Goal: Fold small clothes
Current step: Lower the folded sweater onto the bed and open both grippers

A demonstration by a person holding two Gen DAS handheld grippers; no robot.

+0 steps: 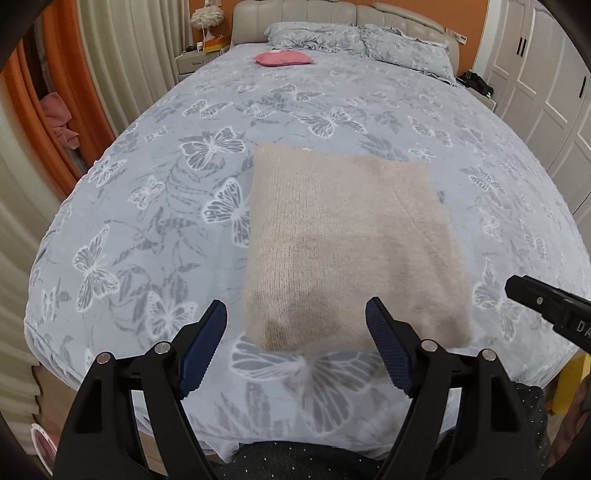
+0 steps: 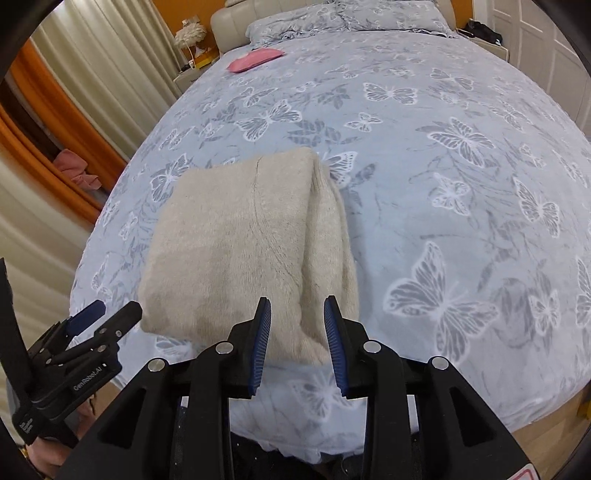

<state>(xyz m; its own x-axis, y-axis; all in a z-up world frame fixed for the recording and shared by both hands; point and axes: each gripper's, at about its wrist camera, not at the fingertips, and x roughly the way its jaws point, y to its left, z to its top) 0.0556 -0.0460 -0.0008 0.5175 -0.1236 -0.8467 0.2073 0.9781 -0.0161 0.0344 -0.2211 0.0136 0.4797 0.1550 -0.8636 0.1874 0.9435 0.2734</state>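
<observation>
bed [image 1: 332, 110]: butterfly cover | pink cushion [image 1: 283, 58] near pillows [image 1: 362, 42] | bedside lamp [image 1: 207, 16], perhaps feathered

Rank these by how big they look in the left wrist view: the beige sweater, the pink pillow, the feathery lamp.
1. beige sweater, nearest the camera, which helps.
2. pink pillow.
3. feathery lamp, far off and only slightly smaller-looking than the pillow.

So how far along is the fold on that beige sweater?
Looks done: the beige sweater lies on the butterfly bedspread as a compact folded rectangle. In hand: nothing; the left gripper and right gripper both stand open above its near edge, pads clear of the knit. Left: I see no other unfolded garment on the bed.
</observation>
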